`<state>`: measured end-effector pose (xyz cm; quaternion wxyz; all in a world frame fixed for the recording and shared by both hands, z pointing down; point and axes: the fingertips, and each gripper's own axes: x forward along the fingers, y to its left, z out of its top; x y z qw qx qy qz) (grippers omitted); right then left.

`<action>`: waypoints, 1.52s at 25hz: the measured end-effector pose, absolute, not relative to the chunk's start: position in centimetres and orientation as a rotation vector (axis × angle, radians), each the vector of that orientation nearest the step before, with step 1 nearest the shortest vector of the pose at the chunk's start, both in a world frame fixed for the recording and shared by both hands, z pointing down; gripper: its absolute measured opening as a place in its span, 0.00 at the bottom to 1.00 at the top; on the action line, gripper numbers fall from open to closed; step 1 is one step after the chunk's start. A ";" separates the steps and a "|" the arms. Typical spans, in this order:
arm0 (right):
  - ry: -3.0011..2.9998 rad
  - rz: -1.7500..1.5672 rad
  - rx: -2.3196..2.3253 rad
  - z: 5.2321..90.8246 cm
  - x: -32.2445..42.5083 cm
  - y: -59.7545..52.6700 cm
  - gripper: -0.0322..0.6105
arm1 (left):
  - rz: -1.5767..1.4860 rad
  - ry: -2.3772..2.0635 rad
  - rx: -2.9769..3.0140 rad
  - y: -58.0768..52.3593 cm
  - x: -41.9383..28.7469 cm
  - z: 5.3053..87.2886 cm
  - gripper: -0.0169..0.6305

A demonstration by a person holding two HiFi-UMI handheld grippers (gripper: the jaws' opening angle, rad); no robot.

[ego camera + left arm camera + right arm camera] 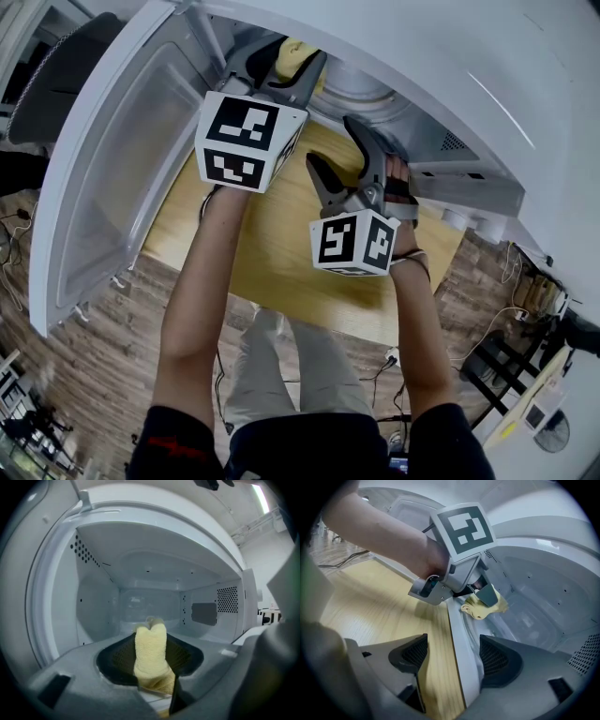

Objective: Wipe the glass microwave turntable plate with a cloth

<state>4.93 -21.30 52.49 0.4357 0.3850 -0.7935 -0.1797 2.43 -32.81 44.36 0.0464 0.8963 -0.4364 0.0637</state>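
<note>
Cloth [151, 644], yellow and folded, clamped in my left tongs [152, 667] at the mouth of the open microwave [140, 573]; my right tongs [453, 657] stand apart, holding nothing, at the microwave's front edge above the wooden counter [370, 597]

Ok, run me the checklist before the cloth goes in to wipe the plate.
1. Microwave door open: ok.
2. Cloth gripped: ok, left gripper jaws shut on it.
3. Left gripper lined up with the cavity: ok, at its mouth.
4. Right gripper free: ok, jaws apart, empty, over the table at the microwave's front.
5. Glass plate seated inside: cannot tell.
</note>
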 end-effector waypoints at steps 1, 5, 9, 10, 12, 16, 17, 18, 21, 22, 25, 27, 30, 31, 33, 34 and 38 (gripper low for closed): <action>-1.974 -0.447 0.959 52.5 5.0 -21.3 0.53 | 0.209 -1.326 2.753 -32.7 2.8 44.4 0.28; -1.977 -0.448 0.968 52.5 5.0 -21.4 0.53 | 0.238 -1.300 2.801 -32.2 4.2 44.4 0.28; -1.979 -0.445 0.972 52.5 5.0 -21.3 0.53 | 0.259 -1.271 2.823 -31.6 5.2 44.5 0.28; -1.979 -0.445 0.972 52.5 5.0 -21.3 0.53 | 0.264 -1.262 2.828 -31.6 5.4 44.5 0.28; -1.979 -0.446 0.972 52.5 5.0 -21.3 0.53 | 0.274 -1.243 2.835 -31.4 5.8 44.5 0.28; -1.978 -0.446 0.971 52.5 5.0 -21.3 0.53 | 0.283 -1.218 2.844 -31.0 6.3 44.5 0.28; -1.978 -0.447 0.972 52.5 5.0 -21.3 0.53 | 0.281 -1.213 2.844 -30.9 6.4 44.5 0.28; -1.978 -0.448 0.973 52.5 5.0 -21.3 0.53 | 0.280 -1.208 2.846 -30.8 6.5 44.5 0.28; -1.977 -0.450 0.974 52.5 5.0 -21.4 0.53 | 0.275 -1.191 2.851 -30.6 6.9 44.5 0.28; -1.977 -0.452 0.973 52.5 5.0 -21.4 0.53 | 0.272 -1.186 2.851 -30.5 7.0 44.5 0.28; -1.980 -0.451 0.973 52.5 5.0 -21.3 0.53 | 0.266 -1.170 2.852 -30.1 7.4 44.5 0.28; -1.984 -0.451 0.975 52.5 4.9 -21.3 0.53 | 0.264 -1.163 2.856 -30.0 7.6 44.5 0.28; -1.989 -0.454 0.978 52.5 4.9 -21.3 0.53 | 0.250 -1.142 2.858 -29.7 8.0 44.5 0.28; -1.990 -0.455 0.978 52.4 4.9 -21.3 0.53 | 0.250 -1.131 2.862 -29.6 8.2 44.5 0.28; -1.994 -0.453 0.978 52.4 4.9 -21.3 0.53 | 0.262 -1.113 2.869 -29.4 8.5 44.5 0.28; -1.996 -0.451 0.977 52.4 4.9 -21.3 0.53 | 0.267 -1.104 2.871 -29.3 8.7 44.5 0.28; -2.002 -0.445 0.975 52.4 4.8 -21.3 0.53 | 0.282 -1.072 2.885 -28.8 9.3 44.5 0.28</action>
